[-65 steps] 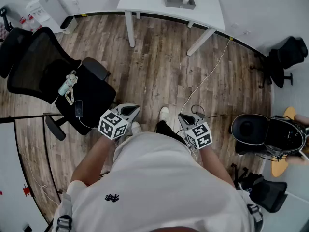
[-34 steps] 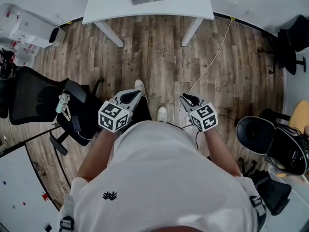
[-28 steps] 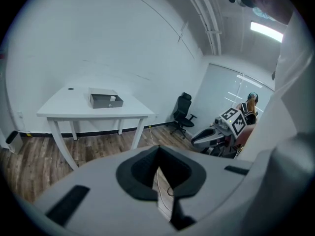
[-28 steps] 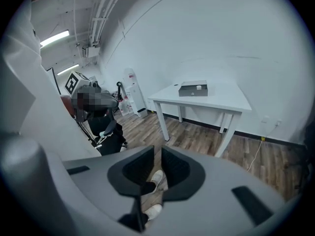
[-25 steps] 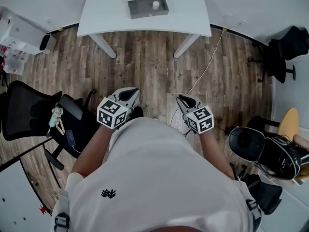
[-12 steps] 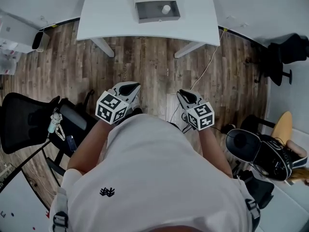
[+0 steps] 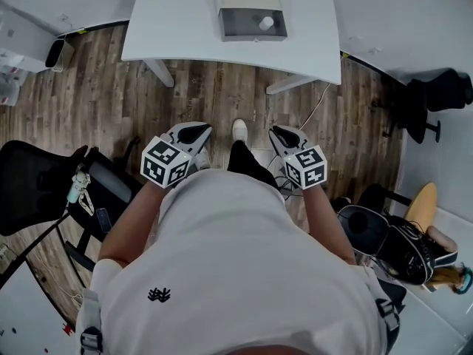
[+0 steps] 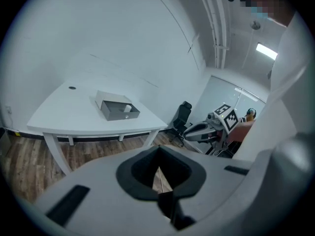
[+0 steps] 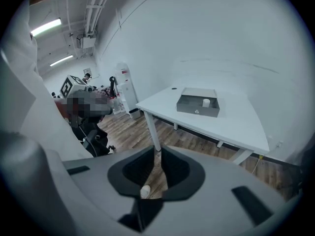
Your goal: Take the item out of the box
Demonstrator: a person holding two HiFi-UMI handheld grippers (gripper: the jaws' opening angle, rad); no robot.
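Observation:
A grey open box (image 7: 251, 21) stands on a white table (image 7: 177, 21) at the top of the head view, with a small white item (image 7: 266, 23) inside near its right end. Both grippers hang in front of my torso over the wooden floor, well short of the table. My left gripper (image 7: 194, 129) has its jaws together and holds nothing. My right gripper (image 7: 279, 132) shows only a narrow gap between its jaws, also with nothing in it. From the left gripper view the box (image 8: 117, 110) and item (image 8: 128, 108) are far ahead; the right gripper view shows the box (image 9: 198, 108) and item (image 9: 206, 103) too.
A black office chair (image 7: 37, 183) stands at the left, another black chair (image 7: 443, 91) at the right. A cable (image 7: 318, 109) runs across the floor from the table's right leg. A round black seat (image 7: 362, 224) sits at lower right. My foot (image 7: 239, 130) steps forward between the grippers.
The table and box have drawn nearer and lower in the head view as I walk toward them. Both grippers stay in front of my torso, jaws unchanged.

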